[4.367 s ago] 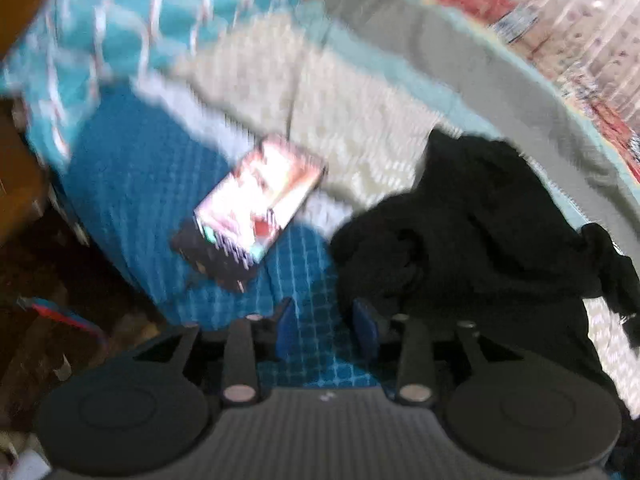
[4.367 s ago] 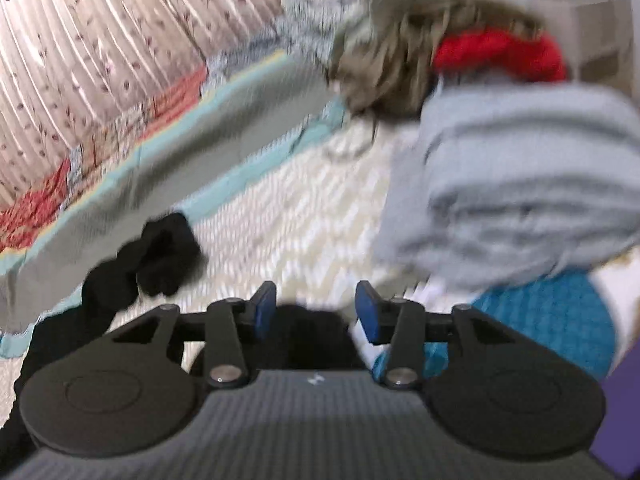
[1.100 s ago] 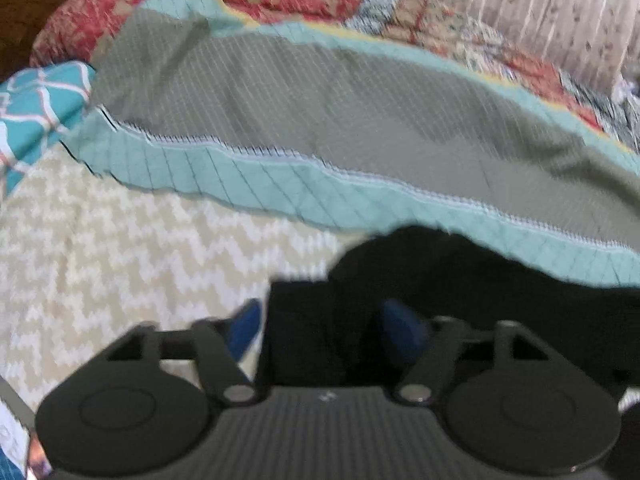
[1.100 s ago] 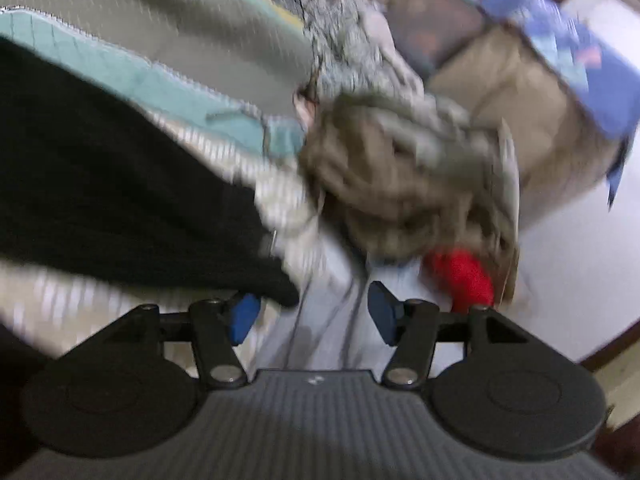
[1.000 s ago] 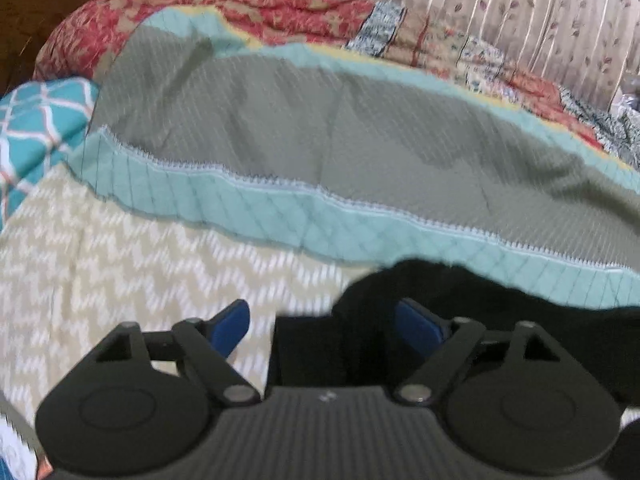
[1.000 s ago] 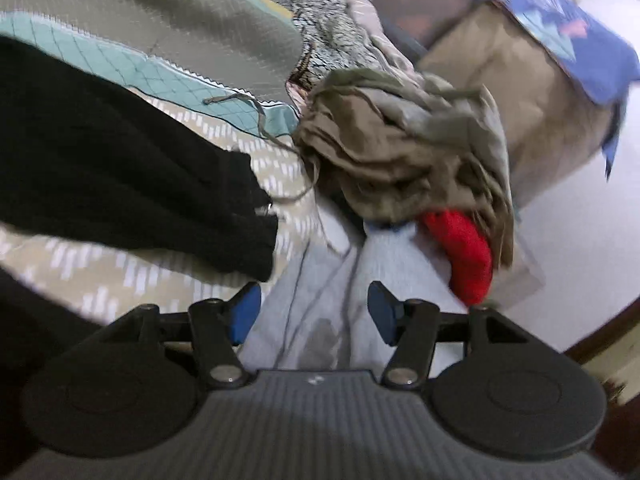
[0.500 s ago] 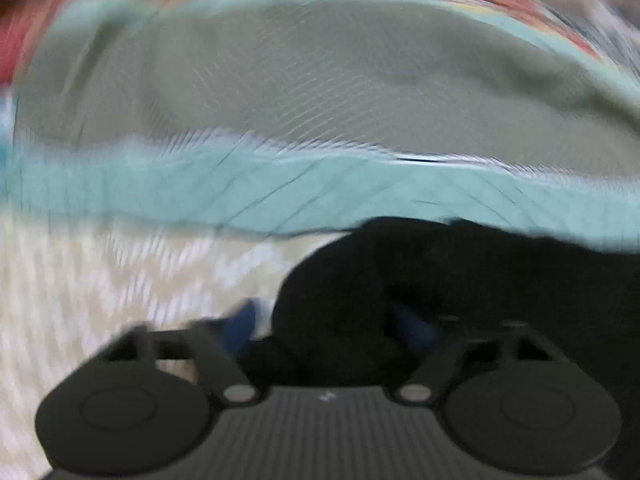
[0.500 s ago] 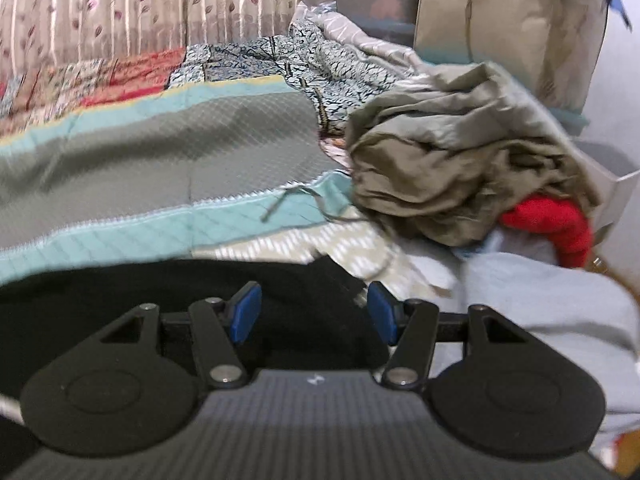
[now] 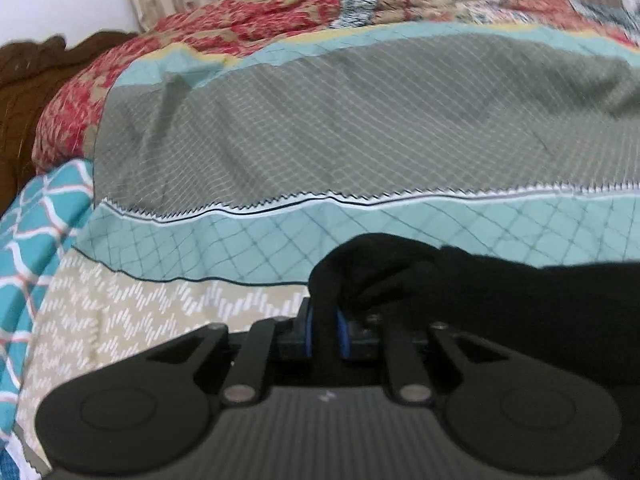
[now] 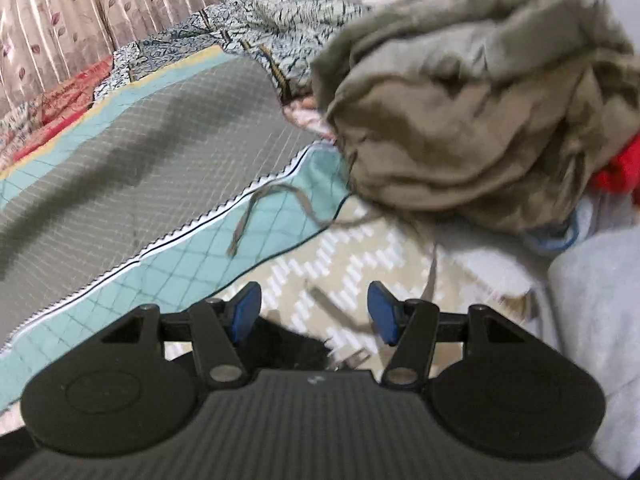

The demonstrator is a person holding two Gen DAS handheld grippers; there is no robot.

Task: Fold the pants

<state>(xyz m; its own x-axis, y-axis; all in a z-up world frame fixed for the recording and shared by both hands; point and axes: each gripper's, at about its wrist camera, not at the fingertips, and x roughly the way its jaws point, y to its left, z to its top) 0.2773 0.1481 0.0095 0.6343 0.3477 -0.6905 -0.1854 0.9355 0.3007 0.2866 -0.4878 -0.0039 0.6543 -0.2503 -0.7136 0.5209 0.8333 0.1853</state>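
Fabric check: black pants (image 9: pixel 500 304), soft knit, run from centre out to 3 o'clock in the left view, edge bunched into a ridge. Left gripper (image 9: pixel 324 334) just closed, blue pads clenched on that ridge. Right gripper (image 10: pixel 314 312) released, pads apart, a black pants corner (image 10: pixel 288 346) under them. Quilted grey-teal blanket (image 9: pixel 320 128) at 12 o'clock, flat. Crumpled olive garment (image 10: pixel 480 112) crowds 1 o'clock.

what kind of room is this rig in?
Most likely a bedroom, working on a bed: a patchwork quilt covers the surface, a heap of unfolded olive clothing lies on it, and a leaf-print curtain hangs behind.
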